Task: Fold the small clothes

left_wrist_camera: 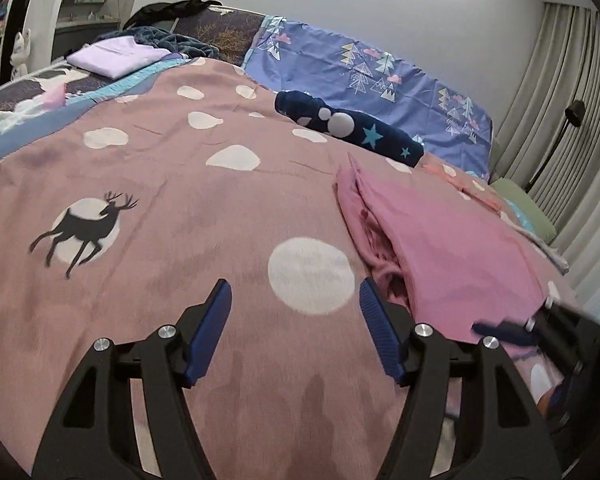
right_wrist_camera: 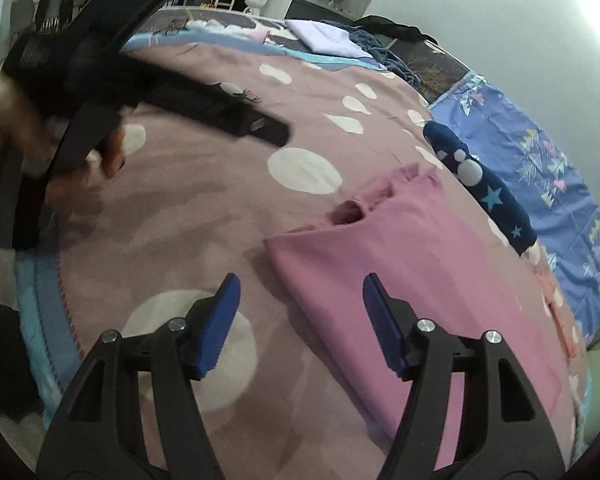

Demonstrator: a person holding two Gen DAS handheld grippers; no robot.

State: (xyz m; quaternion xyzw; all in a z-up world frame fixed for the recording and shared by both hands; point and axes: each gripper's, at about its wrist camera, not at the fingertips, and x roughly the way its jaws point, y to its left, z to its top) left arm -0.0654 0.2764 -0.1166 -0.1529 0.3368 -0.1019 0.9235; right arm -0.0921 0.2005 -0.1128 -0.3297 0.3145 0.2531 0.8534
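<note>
A pink garment point(left_wrist_camera: 440, 240) lies folded flat on the mauve dotted blanket point(left_wrist_camera: 180, 168), to the right of my left gripper point(left_wrist_camera: 296, 300). That gripper hovers open over a white dot, with nothing between its blue pads. My right gripper point(right_wrist_camera: 302, 292) is open too, its right finger above the near left corner of the pink garment point(right_wrist_camera: 400, 264), and it holds nothing. A rolled navy garment with stars point(left_wrist_camera: 348, 128) lies just beyond the pink one. In the right wrist view, the left gripper point(right_wrist_camera: 260, 122) shows as a blurred black shape with a hand point(right_wrist_camera: 112, 152) on it.
A folded lilac cloth point(left_wrist_camera: 116, 58) and a dark teal throw sit at the far end of the bed. Along the wall lies blue bedding with a tree pattern point(left_wrist_camera: 360, 76). A salmon garment point(left_wrist_camera: 468, 180) and a green cushion point(left_wrist_camera: 524, 208) lie at the right edge, by the curtains point(left_wrist_camera: 572, 120).
</note>
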